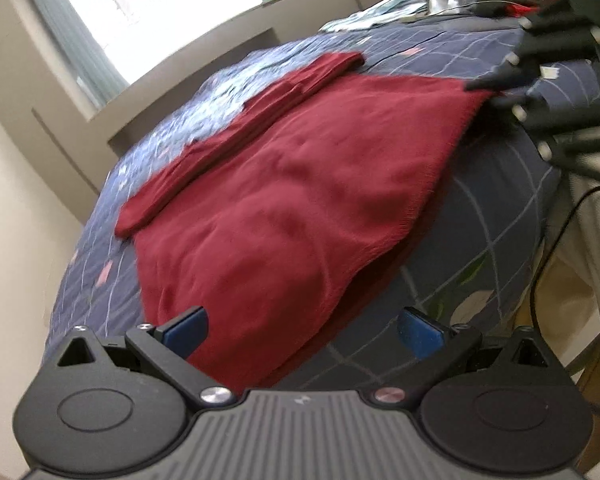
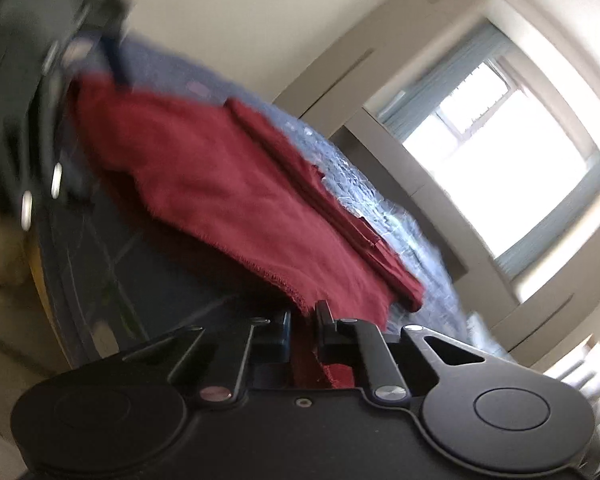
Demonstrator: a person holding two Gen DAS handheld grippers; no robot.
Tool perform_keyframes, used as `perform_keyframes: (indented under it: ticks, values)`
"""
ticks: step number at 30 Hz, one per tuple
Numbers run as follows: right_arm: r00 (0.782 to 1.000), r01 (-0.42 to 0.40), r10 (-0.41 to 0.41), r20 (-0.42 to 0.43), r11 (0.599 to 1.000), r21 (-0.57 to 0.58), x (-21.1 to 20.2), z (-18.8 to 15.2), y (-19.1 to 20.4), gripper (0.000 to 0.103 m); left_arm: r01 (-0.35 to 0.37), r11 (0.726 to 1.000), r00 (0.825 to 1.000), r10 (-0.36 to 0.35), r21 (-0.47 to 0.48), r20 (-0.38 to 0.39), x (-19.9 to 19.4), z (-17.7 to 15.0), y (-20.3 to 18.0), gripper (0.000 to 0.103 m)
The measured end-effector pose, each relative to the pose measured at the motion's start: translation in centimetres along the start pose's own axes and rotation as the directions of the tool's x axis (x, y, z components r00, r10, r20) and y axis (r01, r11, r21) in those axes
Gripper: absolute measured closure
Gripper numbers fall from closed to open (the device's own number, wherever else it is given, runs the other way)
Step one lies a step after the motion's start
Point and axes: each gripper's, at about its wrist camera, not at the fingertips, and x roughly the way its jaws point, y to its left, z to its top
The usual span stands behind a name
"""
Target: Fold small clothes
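A dark red knit garment (image 1: 284, 184) lies on a navy checked bedspread (image 1: 480, 208), its sleeve folded along the far side. My left gripper (image 1: 302, 330) is open, its blue-padded fingers (image 1: 188, 330) spread just above the garment's near corner. My right gripper (image 2: 304, 320) is shut on a corner of the red garment (image 2: 220, 184), with red cloth bunched between its fingers. The right gripper also shows in the left wrist view (image 1: 496, 88), pinching the far right corner. The left gripper shows blurred in the right wrist view (image 2: 84, 68) at the garment's far end.
The bed's edge drops off at the right in the left wrist view, with a black cable (image 1: 540, 280) hanging there. Other clothes (image 1: 380, 12) and dark items lie at the bed's far end. A bright window (image 2: 492, 160) and cream walls stand beyond the bed.
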Motion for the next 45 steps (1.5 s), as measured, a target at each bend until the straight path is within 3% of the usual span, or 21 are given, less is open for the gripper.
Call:
perform_keyframes:
  ticks: [3,5,11,13,18,22,24,27,30,35,39,45]
  values:
    - [0.998,-0.055,0.052,0.022,0.975,0.217,-0.2,1.2,-3.1,0.092,-0.02,0.999,0.999,0.018,0.037,0.05,0.4,0.9,-1.2,0.0]
    - [0.997,-0.072,0.063,0.039,0.95,0.303,-0.3,2.0,-4.5,0.092,-0.049,0.998,0.997,0.046,0.049,0.068,1.1,1.5,-1.9,0.0]
    - [0.996,-0.069,0.046,0.081,0.949,0.306,-0.7,3.5,-5.6,0.092,-0.122,0.992,0.99,0.124,-0.029,0.067,2.1,2.4,-1.2,0.002]
    - [0.996,-0.067,0.044,0.082,0.951,0.303,-0.9,3.6,-5.7,0.093,-0.158,0.987,0.984,0.16,-0.028,0.078,1.8,2.0,-0.7,0.009]
    - [0.996,-0.062,0.037,0.085,0.945,0.322,-1.3,3.1,-6.0,0.093,-0.292,0.954,0.956,0.289,0.071,0.047,2.0,0.3,0.4,0.04]
    - [0.996,-0.055,0.03,0.084,0.945,0.323,-1.4,3.0,-6.0,0.093,-0.302,0.949,0.953,0.303,0.09,0.004,2.2,-0.6,1.8,0.06]
    - [0.996,-0.051,0.027,0.08,0.948,0.315,-1.4,2.9,-5.8,0.093,-0.304,0.948,0.952,0.305,0.094,-0.002,2.1,-0.8,2.2,0.081]
    - [0.997,-0.046,0.029,0.066,0.956,0.289,-1.3,2.9,-5.3,0.093,-0.289,0.949,0.957,0.29,0.123,0.01,1.9,-1.2,2.6,0.097]
    - [0.999,-0.035,0.025,0.047,0.968,0.247,-1.1,2.8,-4.7,0.094,-0.29,0.944,0.957,0.287,0.156,0.038,1.3,-1.4,2.5,0.097]
    - [0.999,-0.036,0.034,0.014,0.983,0.182,-1.2,2.4,-4.0,0.096,-0.332,0.917,0.943,0.316,0.223,0.105,-0.4,-1.9,1.3,0.098]
    - [1.0,-0.026,0.025,0.007,0.991,0.129,-2.2,2.3,-3.8,0.097,-0.32,0.923,0.945,0.297,0.214,0.133,-1.9,-1.9,1.4,0.098]
    - [0.998,-0.068,0.067,0.009,0.994,0.083,-5.6,2.1,-3.7,0.097,-0.242,0.945,0.967,0.217,0.219,0.136,-5.1,-2.7,1.7,0.098]
